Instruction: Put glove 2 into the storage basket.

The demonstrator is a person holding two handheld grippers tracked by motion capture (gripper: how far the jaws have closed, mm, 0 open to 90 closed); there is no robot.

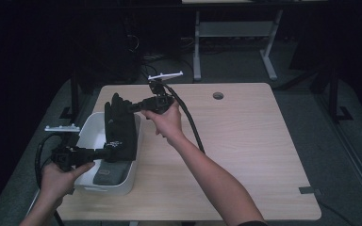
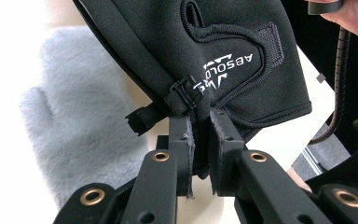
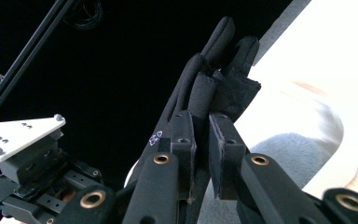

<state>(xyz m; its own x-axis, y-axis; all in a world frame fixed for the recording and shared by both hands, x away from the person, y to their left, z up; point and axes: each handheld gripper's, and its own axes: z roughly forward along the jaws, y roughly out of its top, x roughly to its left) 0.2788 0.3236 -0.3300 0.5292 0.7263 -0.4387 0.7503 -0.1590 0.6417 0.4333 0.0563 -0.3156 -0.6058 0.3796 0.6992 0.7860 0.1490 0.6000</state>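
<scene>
In the high view, a black fabric glove with white lettering (image 1: 120, 126) is stretched above the white rectangular plastic bin (image 1: 90, 127), which sits at the left edge of the pale wooden tabletop (image 1: 245, 141). The left gripper (image 1: 104, 152) grips the glove's cuff end over the bin's near half, and the right gripper (image 1: 133, 107) grips its finger end over the bin's far rim. A grey fleecy glove (image 1: 106, 175) lies inside the bin.

In the left gripper view, the jaws are clamped on the cuff edge of the black glove (image 2: 223, 60), just beside its small black clip (image 2: 168, 105). The grey glove (image 2: 79, 116) lies in the bin beneath.

In the right gripper view, the jaws are clamped on the black glove's fingers (image 3: 214, 79), with the left gripper's grey plate (image 3: 18, 130) off to the side.
</scene>
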